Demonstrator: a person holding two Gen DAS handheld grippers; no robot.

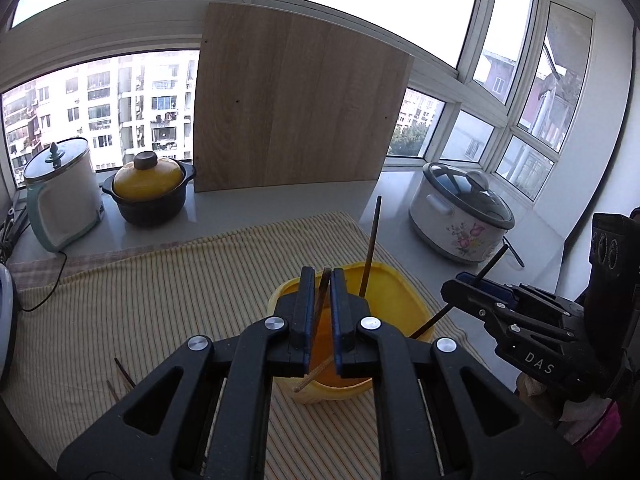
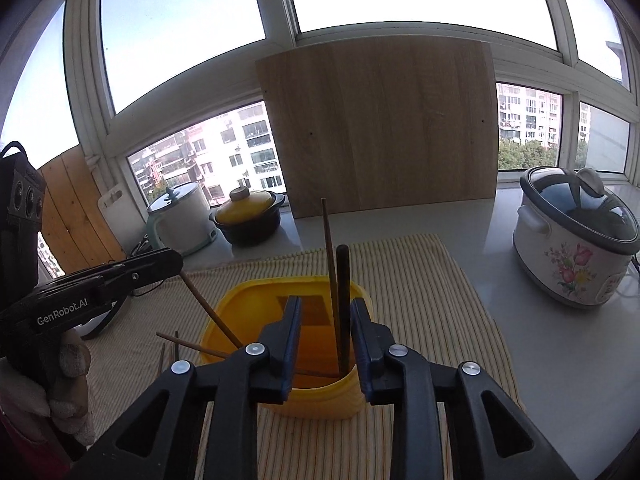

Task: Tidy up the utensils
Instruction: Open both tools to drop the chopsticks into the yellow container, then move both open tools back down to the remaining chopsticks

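A yellow plastic container [image 1: 400,300] [image 2: 248,300] stands on a striped cloth. My left gripper [image 1: 321,280] is shut on a brown chopstick [image 1: 322,296] that slants down into the container; it also shows in the right wrist view [image 2: 208,308]. My right gripper [image 2: 325,312] is open over the container's near rim, with a dark chopstick [image 2: 343,304] between its fingers, leaning in the container. In the left wrist view that chopstick [image 1: 492,264] shows at my right gripper [image 1: 468,284]. Another chopstick [image 1: 371,244] [image 2: 329,248] stands in the container. Loose chopsticks [image 1: 122,376] [image 2: 172,344] lie on the cloth.
A striped cloth [image 1: 160,300] [image 2: 440,300] covers the counter. A wooden board [image 1: 296,100] [image 2: 380,128] leans against the window. A floral slow cooker [image 1: 460,212] [image 2: 576,240] stands at right. A yellow-lidded black pot [image 1: 148,192] [image 2: 250,216] and a white cooker [image 1: 60,192] [image 2: 180,216] stand at left.
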